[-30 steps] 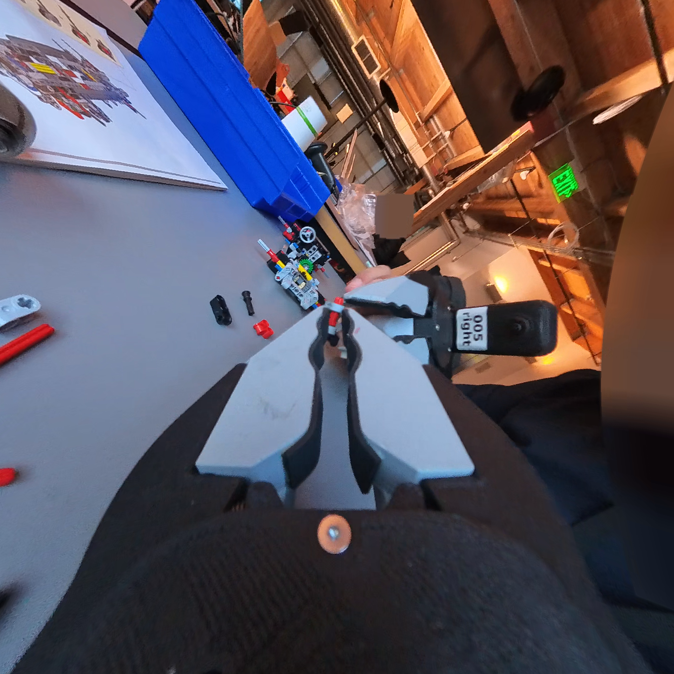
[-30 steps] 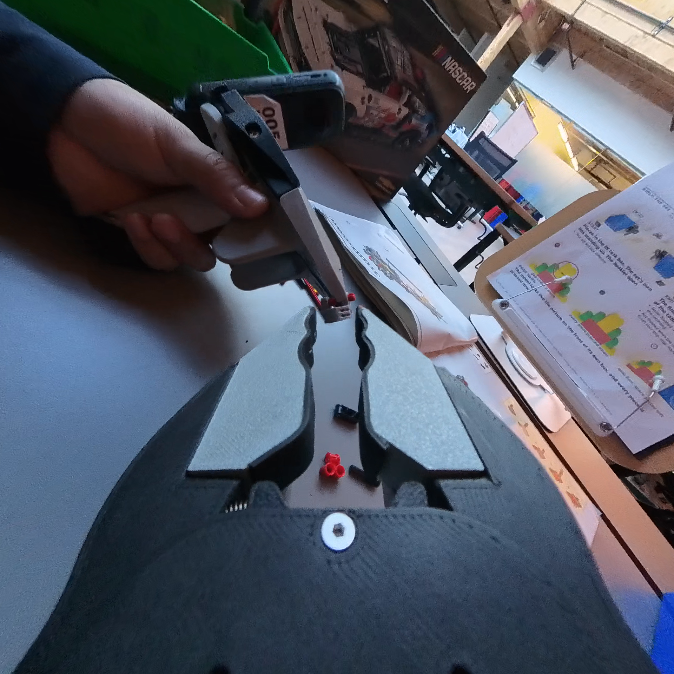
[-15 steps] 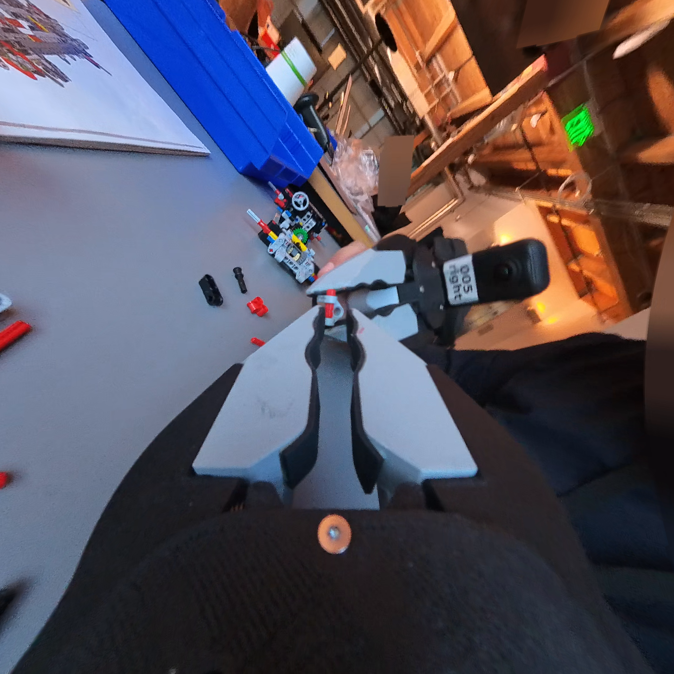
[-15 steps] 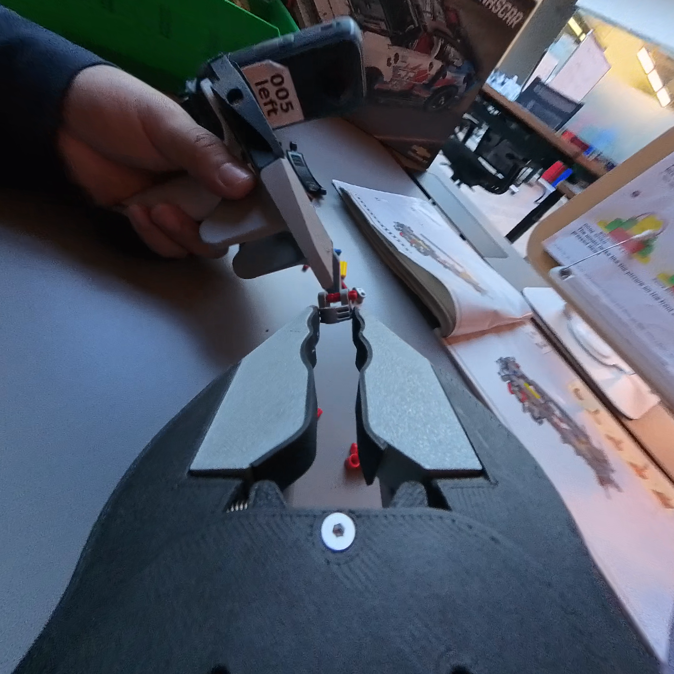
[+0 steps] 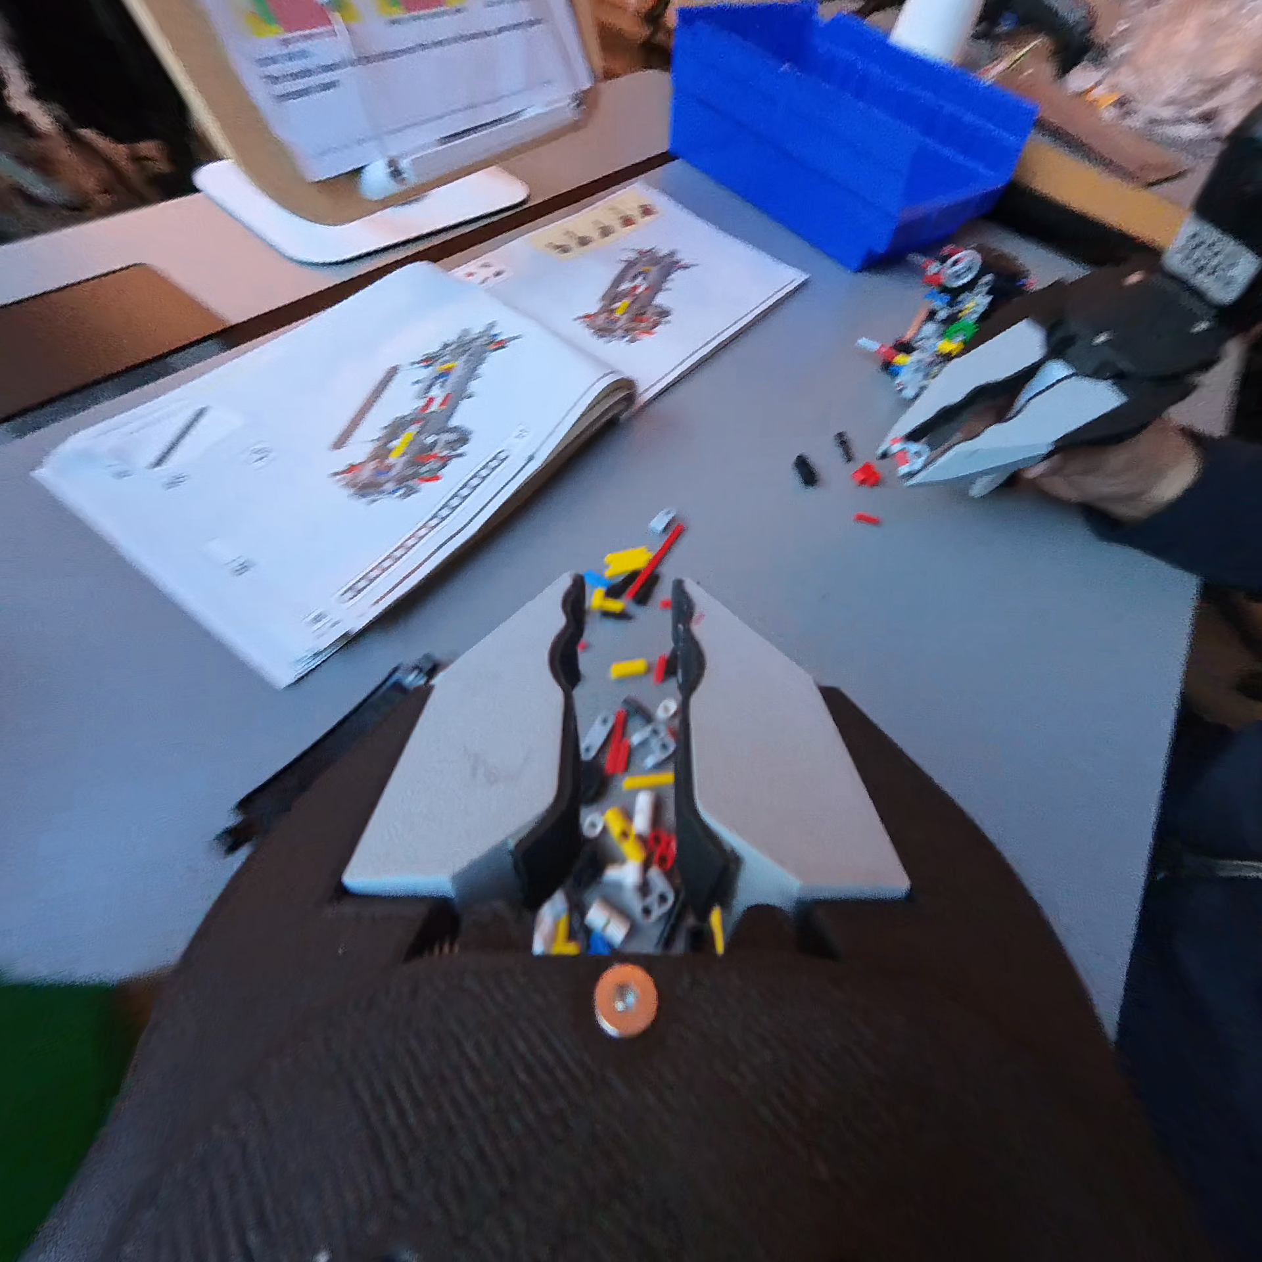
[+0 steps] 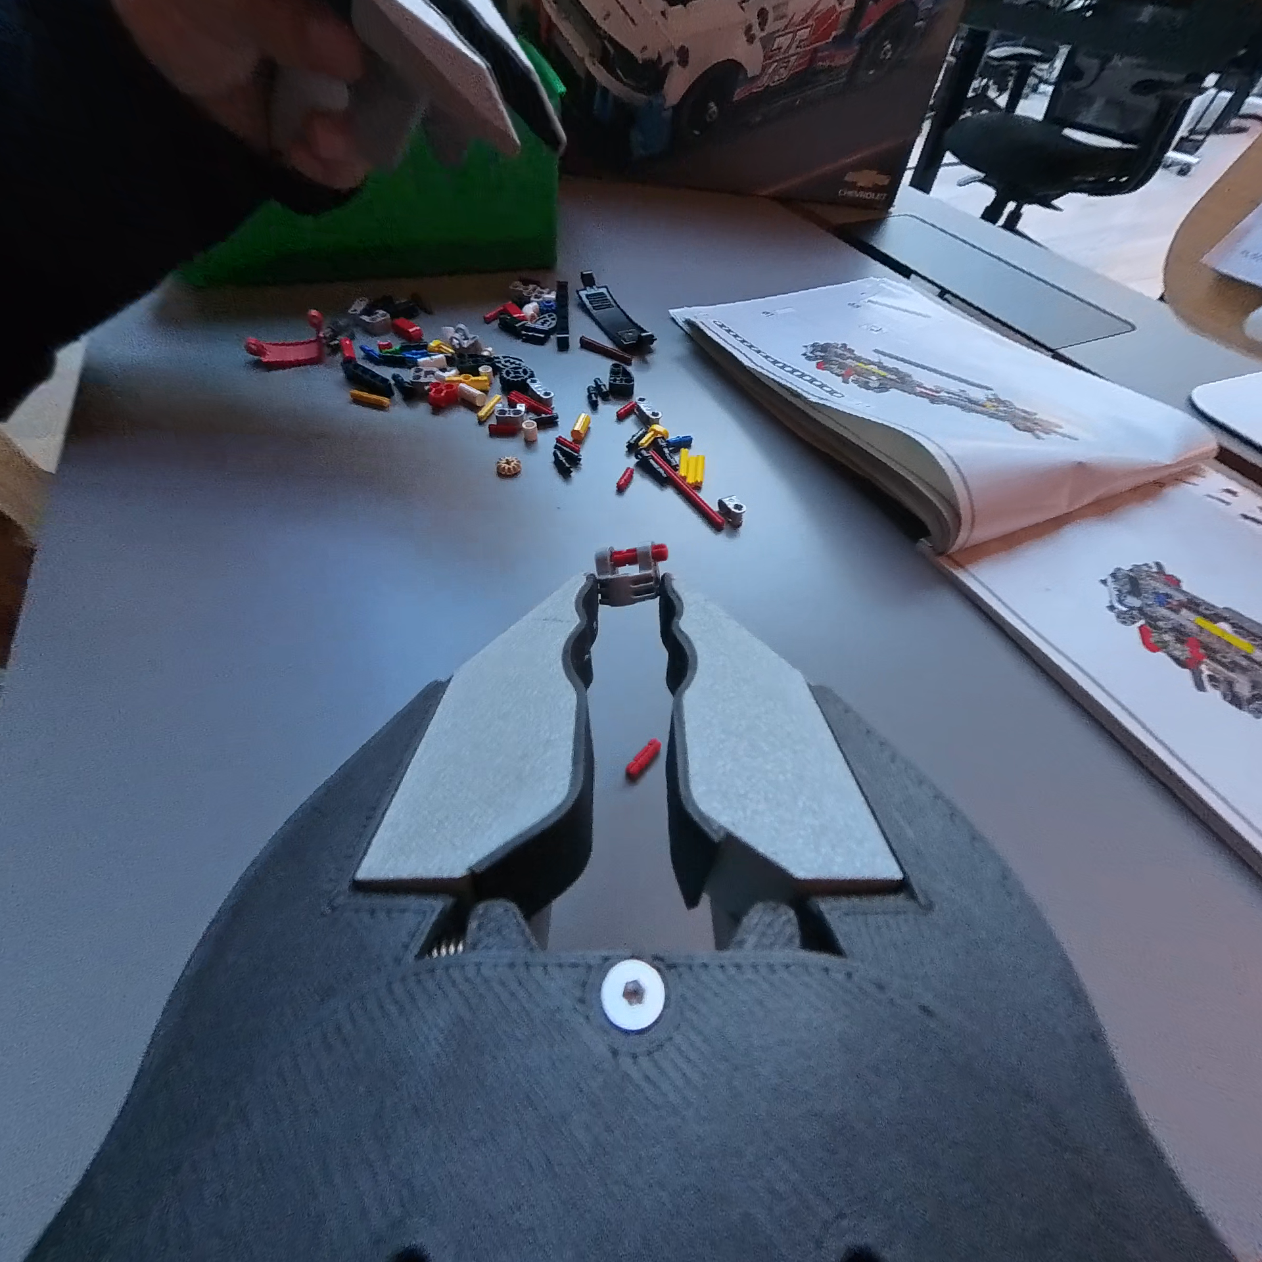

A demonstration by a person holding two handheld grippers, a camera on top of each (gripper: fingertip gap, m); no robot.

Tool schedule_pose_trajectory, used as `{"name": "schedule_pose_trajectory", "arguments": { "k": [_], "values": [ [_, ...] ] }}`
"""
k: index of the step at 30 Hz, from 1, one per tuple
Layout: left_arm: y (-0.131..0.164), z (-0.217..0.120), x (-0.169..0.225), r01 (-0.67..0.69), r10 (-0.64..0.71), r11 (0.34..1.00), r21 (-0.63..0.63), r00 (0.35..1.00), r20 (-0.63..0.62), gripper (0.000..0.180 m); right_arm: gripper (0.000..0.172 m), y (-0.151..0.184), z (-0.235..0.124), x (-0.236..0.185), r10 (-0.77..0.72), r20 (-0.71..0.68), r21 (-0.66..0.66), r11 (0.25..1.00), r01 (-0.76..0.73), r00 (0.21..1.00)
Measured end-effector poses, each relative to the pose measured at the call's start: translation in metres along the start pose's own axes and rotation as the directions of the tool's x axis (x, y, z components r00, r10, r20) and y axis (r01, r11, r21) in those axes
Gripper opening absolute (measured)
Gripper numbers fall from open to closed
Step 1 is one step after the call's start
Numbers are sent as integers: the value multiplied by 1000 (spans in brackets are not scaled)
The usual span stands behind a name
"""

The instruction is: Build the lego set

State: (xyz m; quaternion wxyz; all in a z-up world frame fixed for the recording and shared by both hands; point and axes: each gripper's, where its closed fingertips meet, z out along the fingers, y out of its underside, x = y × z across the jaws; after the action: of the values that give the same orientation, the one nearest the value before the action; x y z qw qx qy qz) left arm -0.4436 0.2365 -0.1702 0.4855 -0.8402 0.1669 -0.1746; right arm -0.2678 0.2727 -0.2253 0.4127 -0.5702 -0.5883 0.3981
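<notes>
My right gripper (image 6: 627, 601) is shut on a small grey connector piece (image 6: 625, 589) with a red pin (image 6: 635, 554) through its top, held just above the grey table (image 6: 273, 614). In the left wrist view it shows at the right (image 5: 901, 454), still gripping the piece. My left gripper (image 5: 627, 601) is open and holds nothing, hovering over a pile of small loose parts (image 5: 625, 785). In the right wrist view the left gripper's fingers (image 6: 471, 89) show at the top left, held by a hand, above the same pile (image 6: 478, 382).
An open instruction booklet (image 5: 307, 444) lies left of the pile. A blue bin (image 5: 840, 130) and a partly built model (image 5: 942, 321) lie behind the right gripper. A green bin (image 6: 410, 212) and a car-picture box (image 6: 737, 89) stand behind the pile. A loose red pin (image 6: 642, 758) lies under my right gripper. Some 20 centimeters of space lies between my two pairs of fingers.
My left gripper let go of the red pin at the grey piece, opened, and swung away over the parts pile. My right gripper kept its hold on the grey piece with the pin in it.
</notes>
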Motion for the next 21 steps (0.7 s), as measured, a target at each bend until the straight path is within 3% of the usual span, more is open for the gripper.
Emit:
{"name": "schedule_pose_trajectory", "arguments": {
  "k": [4, 9, 21],
  "values": [
    [24, -18, -12, -20, 31, 996, -89, 993, 118, 26, 14, 2, 2, -4, 28, 32, -17, 999, -27, 999],
    [50, -15, -13, 16, 9, 984, -178, 990, 142, 32, 14, 5, 4, -7, 50, 60, -44, 998, -48, 997],
    [47, -2, -2, -36, 61, 982, -187, 990, 129, 29, 14, 5, 3, -7, 56, 64, -38, 998, -53, 996]
  ]
}}
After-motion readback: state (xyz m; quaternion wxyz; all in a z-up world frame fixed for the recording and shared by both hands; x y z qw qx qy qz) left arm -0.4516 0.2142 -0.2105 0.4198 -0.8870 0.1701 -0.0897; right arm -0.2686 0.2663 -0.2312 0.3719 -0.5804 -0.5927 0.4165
